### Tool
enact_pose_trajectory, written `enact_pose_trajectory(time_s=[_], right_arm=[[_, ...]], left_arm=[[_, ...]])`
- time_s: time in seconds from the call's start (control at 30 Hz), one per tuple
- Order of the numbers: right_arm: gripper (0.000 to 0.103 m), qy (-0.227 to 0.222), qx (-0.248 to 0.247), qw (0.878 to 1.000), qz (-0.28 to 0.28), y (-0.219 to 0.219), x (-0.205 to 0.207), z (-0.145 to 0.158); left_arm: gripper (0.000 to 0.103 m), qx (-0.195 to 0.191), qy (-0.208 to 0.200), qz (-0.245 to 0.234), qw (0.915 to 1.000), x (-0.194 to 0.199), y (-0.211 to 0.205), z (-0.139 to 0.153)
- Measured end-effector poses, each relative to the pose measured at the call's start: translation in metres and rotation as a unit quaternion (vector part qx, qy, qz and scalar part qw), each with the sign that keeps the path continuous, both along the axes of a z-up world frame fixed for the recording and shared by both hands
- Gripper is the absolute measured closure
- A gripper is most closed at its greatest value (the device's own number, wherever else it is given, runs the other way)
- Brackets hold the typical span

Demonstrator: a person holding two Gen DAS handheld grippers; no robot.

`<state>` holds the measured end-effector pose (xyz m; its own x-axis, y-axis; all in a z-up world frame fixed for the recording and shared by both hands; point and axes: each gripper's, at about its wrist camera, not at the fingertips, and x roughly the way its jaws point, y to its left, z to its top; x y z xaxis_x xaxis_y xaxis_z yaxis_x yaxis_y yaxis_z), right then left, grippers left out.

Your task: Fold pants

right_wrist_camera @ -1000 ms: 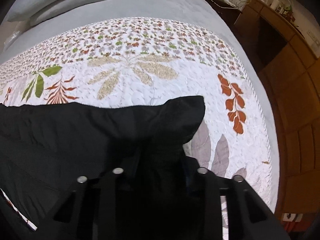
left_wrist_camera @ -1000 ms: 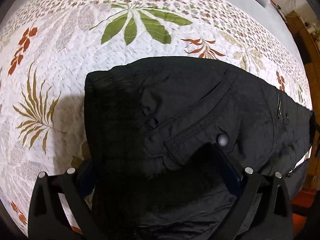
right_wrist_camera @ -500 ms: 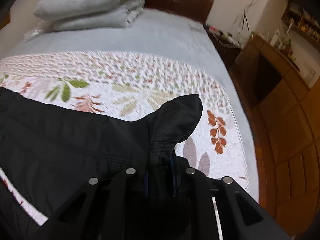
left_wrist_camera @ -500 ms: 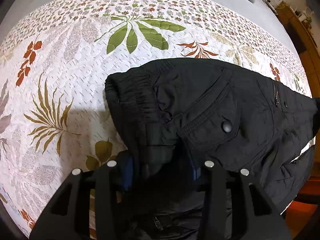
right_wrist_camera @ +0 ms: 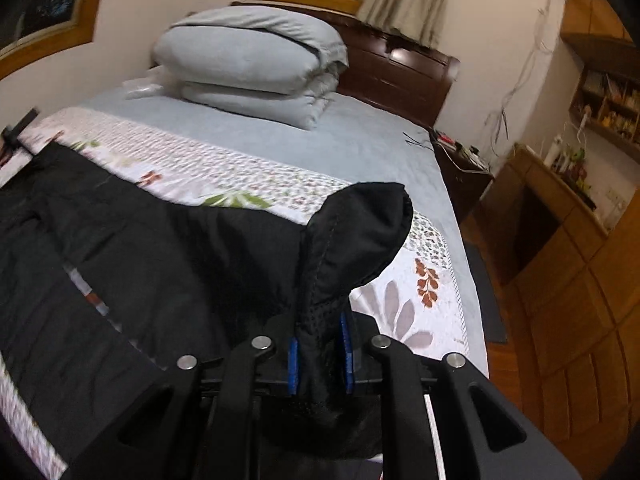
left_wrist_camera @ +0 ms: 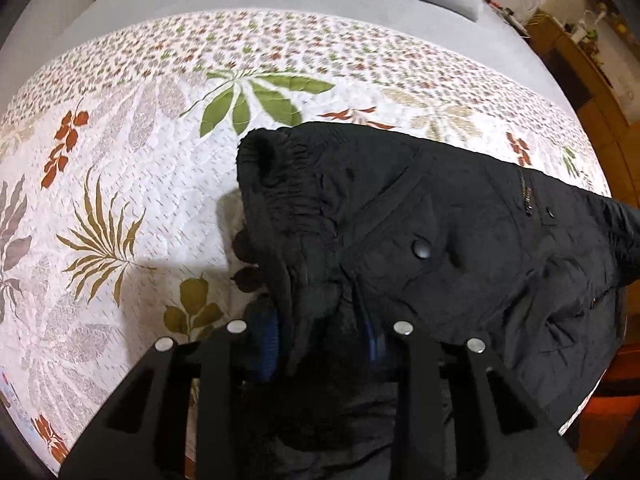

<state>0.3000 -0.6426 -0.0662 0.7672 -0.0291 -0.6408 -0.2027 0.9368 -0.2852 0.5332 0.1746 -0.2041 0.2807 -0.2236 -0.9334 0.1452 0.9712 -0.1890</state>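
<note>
Since before, right gripper lifted the black pants hem; left gripper jaws are closing on the waistband above the bed.

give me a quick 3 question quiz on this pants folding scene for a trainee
1. True or false: the right gripper pinches black fabric of the pants between its blue pads.
2. What lies under the pants? A) a bare wooden floor B) a leaf-print quilt C) a glass table
3. Fill in: at the head of the bed, in the right wrist view, sits a folded grey ____.

Key
1. True; the left gripper is also closing on the waistband.
2. B, the quilt.
3. Duvet.
</note>
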Motion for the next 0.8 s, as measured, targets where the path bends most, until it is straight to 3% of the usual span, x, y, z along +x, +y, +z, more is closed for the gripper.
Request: enact_pose_trajectory(time_s=[0.17, 0.33, 0.43, 0.47, 0.53, 0.63, 0.67, 0.8], right_arm=[[0.086, 0.017, 0.006, 1.0, 0.005, 0.009, -0.062, -0.014], [0.082, 0.08, 0.034, 0.996, -0.012, 0.009, -0.091, -0.054], [0.066, 0.108, 0.016, 0.994, -0.032, 0.017, -0.1, -0.069], [0.057, 0.108, -0.002, 0.993, -0.044, 0.02, -0.105, -0.067], [0.054, 0.097, -0.011, 0.994, -0.058, 0.023, -0.113, -0.055], [0.036, 0.063, -0.017, 0.996, -0.055, 0.038, -0.115, -0.014], [0.031, 0.052, -0.02, 0.998, -0.041, 0.048, -0.111, -0.002], [0.031, 0.034, -0.005, 0.997, 0.069, 0.117, -0.048, 0.041]], left_arm=[[0.072, -0.007, -0.024, -0.014, 0.9996, -0.016, -0.008, 0.009], [0.071, -0.016, -0.04, -0.021, 0.9988, -0.028, -0.016, 0.01], [0.071, -0.023, -0.051, -0.021, 0.9982, -0.033, -0.016, 0.01], [0.069, -0.026, -0.055, -0.023, 0.9979, -0.034, -0.016, 0.009], [0.066, -0.031, -0.058, -0.023, 0.9976, -0.035, -0.016, 0.008], [0.061, -0.043, -0.066, -0.024, 0.9966, -0.036, -0.016, 0.007], [0.061, -0.043, -0.069, -0.026, 0.9964, -0.037, -0.016, 0.006], [0.055, -0.046, -0.081, -0.032, 0.9952, -0.04, -0.02, 0.005]])
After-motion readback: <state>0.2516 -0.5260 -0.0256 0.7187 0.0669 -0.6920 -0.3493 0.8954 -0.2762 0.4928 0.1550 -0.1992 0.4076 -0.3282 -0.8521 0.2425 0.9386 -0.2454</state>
